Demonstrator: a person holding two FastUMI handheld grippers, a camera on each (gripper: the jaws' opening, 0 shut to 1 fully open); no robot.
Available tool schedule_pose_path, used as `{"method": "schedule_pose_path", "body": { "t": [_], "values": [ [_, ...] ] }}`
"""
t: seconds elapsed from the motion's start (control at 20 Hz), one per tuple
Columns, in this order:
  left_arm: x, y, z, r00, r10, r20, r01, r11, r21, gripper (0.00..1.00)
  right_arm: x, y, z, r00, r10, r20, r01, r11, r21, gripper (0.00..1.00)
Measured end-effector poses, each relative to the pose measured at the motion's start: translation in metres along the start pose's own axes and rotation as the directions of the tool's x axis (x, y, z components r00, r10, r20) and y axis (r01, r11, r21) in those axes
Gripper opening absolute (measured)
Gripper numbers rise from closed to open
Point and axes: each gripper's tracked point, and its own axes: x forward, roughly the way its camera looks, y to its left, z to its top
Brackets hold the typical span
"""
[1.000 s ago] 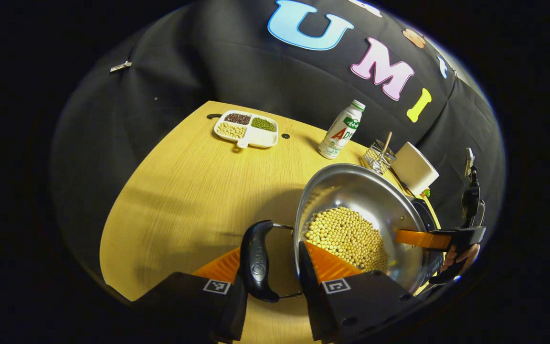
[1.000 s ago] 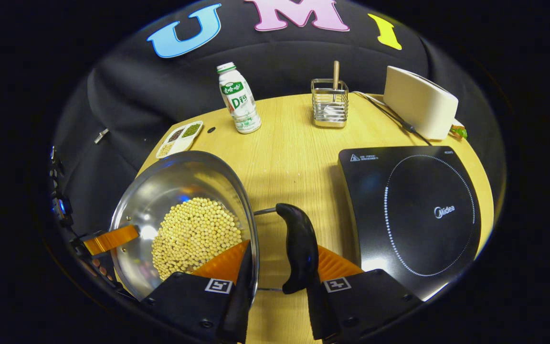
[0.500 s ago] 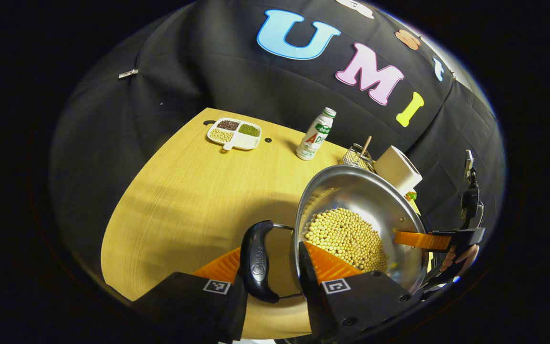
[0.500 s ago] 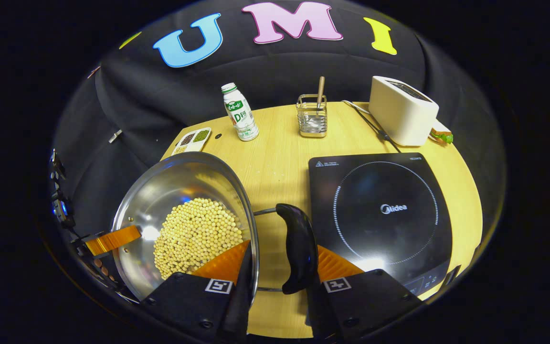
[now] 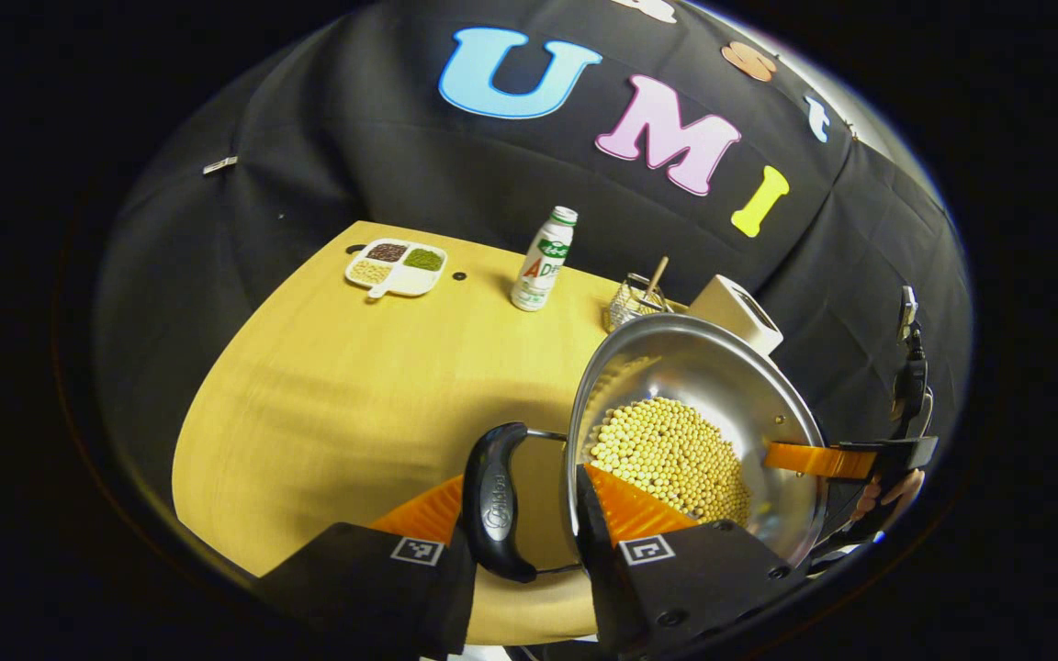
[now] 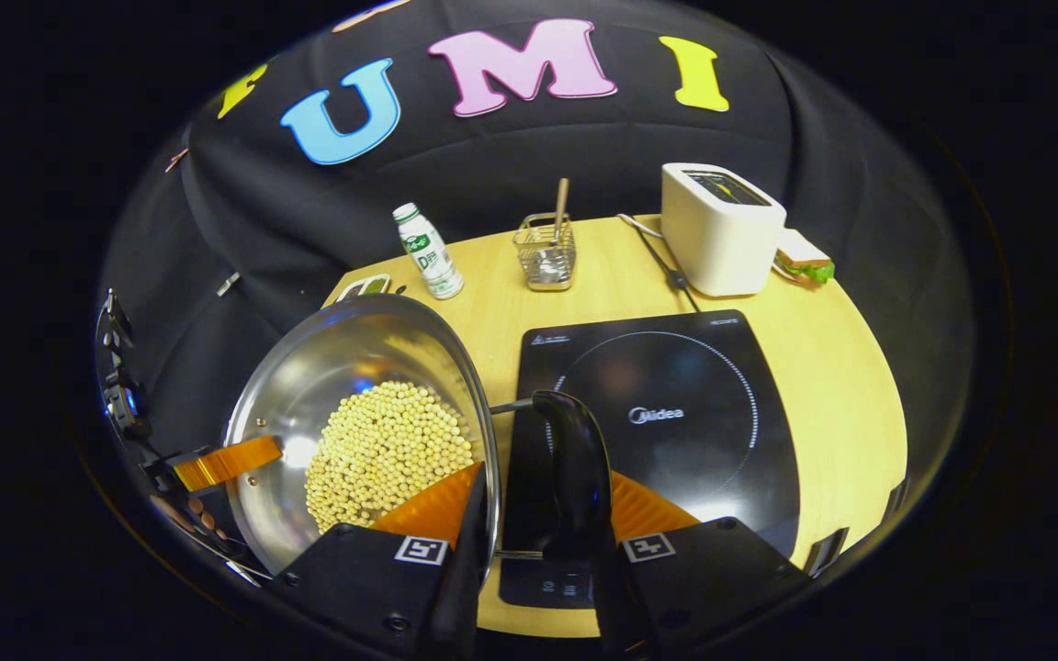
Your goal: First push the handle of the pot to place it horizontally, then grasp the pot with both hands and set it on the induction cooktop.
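A round stainless-steel pot (image 6: 354, 386) holding a heap of pale yellow soybeans (image 6: 387, 450) hangs in the air between two handheld tools, raised clear of the round light-wood table (image 5: 327, 404). In the left gripper view, the left gripper (image 5: 515, 500) is clenched across the pot's rim, one orange finger outside beside the curved black side handle (image 5: 490, 500) and the other inside against the beans. In the right gripper view, the right gripper (image 6: 538, 500) bites the opposite rim the same way, its outer finger beside the pot's other black handle (image 6: 575, 477). The flat black induction cooktop (image 6: 676, 413) lies at 3 o'clock of the pot in that view, its near-left part under the right handle. Toward 12 o'clock stand a white-and-green plastic bottle (image 6: 428, 252), a small wire basket with a wooden stick (image 6: 547, 252) and a white boxy toaster (image 6: 722, 229). A white divided dish of beans (image 5: 398, 266) sits at 10 o'clock in the left gripper view
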Motion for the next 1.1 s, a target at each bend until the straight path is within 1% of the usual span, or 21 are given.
{"method": "schedule_pose_path", "body": {
  "t": [0.05, 0.35, 0.55, 0.75, 1.1],
  "values": [
    [0.006, -0.011, 0.000, 1.000, -0.006, -0.003, 0.006, 1.000, 0.009, 0.55, -0.001, -0.012, 0.002, 1.000, -0.006, 0.002, 0.006, 1.000, 0.011, 0.54],
    [0.042, -0.074, -0.009, 0.999, -0.036, -0.033, 0.037, 0.999, 0.021, 0.54, -0.009, -0.081, 0.013, 0.999, -0.042, 0.001, 0.042, 0.998, 0.047, 0.54],
    [0.067, -0.105, -0.015, 0.998, -0.048, -0.051, 0.049, 0.999, 0.008, 0.55, -0.004, -0.116, 0.025, 0.998, -0.056, 0.001, 0.056, 0.997, 0.053, 0.54],
    [0.094, -0.127, -0.015, 0.997, -0.039, -0.059, 0.040, 0.999, 0.008, 0.55, 0.007, -0.146, 0.035, 0.998, -0.067, -0.006, 0.067, 0.996, 0.062, 0.54],
    [0.137, -0.151, -0.021, 0.997, -0.023, -0.069, 0.023, 1.000, -0.008, 0.55, 0.031, -0.186, 0.049, 0.997, -0.077, -0.019, 0.078, 0.996, 0.053, 0.54]
  ]
}}
